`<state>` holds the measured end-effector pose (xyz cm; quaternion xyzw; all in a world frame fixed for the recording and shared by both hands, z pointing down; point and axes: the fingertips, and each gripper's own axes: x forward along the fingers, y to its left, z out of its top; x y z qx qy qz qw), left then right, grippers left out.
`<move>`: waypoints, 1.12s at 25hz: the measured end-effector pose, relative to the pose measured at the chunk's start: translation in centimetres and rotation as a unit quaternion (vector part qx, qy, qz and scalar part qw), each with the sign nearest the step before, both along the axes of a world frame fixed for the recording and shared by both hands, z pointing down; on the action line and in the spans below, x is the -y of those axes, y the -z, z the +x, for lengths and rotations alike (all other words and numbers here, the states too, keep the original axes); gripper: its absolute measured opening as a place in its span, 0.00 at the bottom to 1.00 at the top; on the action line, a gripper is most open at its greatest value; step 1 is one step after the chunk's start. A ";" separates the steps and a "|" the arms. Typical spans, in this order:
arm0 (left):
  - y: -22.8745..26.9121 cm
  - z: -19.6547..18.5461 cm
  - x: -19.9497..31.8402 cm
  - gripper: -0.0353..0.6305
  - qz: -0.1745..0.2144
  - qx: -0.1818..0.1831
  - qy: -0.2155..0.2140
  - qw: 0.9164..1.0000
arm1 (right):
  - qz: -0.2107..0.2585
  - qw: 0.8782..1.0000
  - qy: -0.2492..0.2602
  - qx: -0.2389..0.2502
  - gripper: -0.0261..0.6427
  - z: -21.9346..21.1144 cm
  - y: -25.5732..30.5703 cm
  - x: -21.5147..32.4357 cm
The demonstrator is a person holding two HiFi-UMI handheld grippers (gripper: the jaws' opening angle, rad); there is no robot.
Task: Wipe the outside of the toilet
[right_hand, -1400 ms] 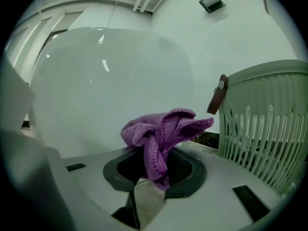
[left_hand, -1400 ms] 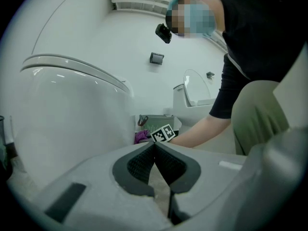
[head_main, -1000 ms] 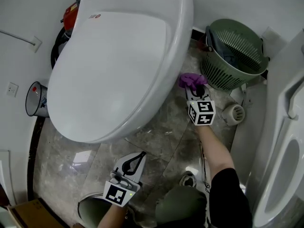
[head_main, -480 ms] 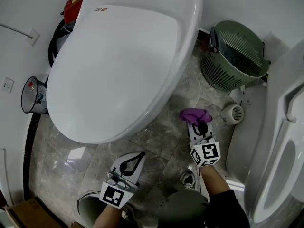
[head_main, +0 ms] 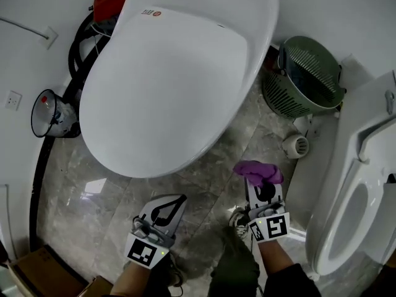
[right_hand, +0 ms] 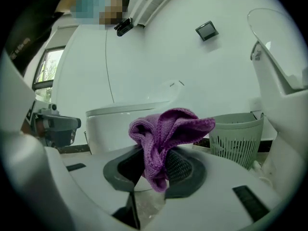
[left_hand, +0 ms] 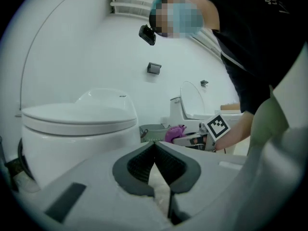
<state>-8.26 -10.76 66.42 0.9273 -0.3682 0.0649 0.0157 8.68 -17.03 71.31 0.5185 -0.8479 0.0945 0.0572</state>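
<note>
White oval toilet, lid shut, glossy, seemingly spotless from above. Purple knitted cloth, bunched, pinched between jaws of right gripper, near the bowl's side but clear of it.

Nothing legible. Logo on toilet lid, at its far end ahead of left gripper: red dot plus print, too small to read. Marker cubes: square patterns, no characters.
</note>
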 end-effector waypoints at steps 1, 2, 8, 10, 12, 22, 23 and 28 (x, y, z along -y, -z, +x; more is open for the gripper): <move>0.5 -0.5 -0.3 0.07 -0.005 0.001 0.004 1.000 | 0.000 1.000 0.000 -0.001 0.20 -0.3 1.1 -0.3; 0.9 -1.0 -0.7 0.07 -0.014 0.003 0.009 1.000 | -0.001 1.000 -0.002 -0.001 0.20 -0.7 2.3 -0.7; 6.5 -3.5 -1.4 0.07 -0.050 0.008 0.040 0.998 | -0.012 1.000 -0.007 0.013 0.20 -2.8 10.5 -2.5; 9.4 -3.6 -1.3 0.07 -0.050 0.002 0.050 0.997 | -0.017 1.000 -0.004 0.017 0.20 -3.2 13.3 -3.1; 12.4 -3.3 -1.2 0.07 -0.051 -0.005 0.058 0.997 | -0.021 1.000 0.002 0.015 0.20 -3.5 16.3 -3.8; 28.2 -0.9 -1.9 0.07 -0.045 -0.019 0.071 0.996 | -0.058 0.997 0.048 0.024 0.20 -3.8 30.4 -7.4; 29.7 -0.8 -2.1 0.07 -0.045 -0.020 0.074 0.996 | -0.064 0.996 0.054 0.026 0.20 -4.0 31.6 -7.8; 35.9 -1.9 -3.7 0.07 -0.044 -0.012 0.086 0.995 | -0.060 0.995 0.073 0.025 0.20 -5.5 37.8 -9.2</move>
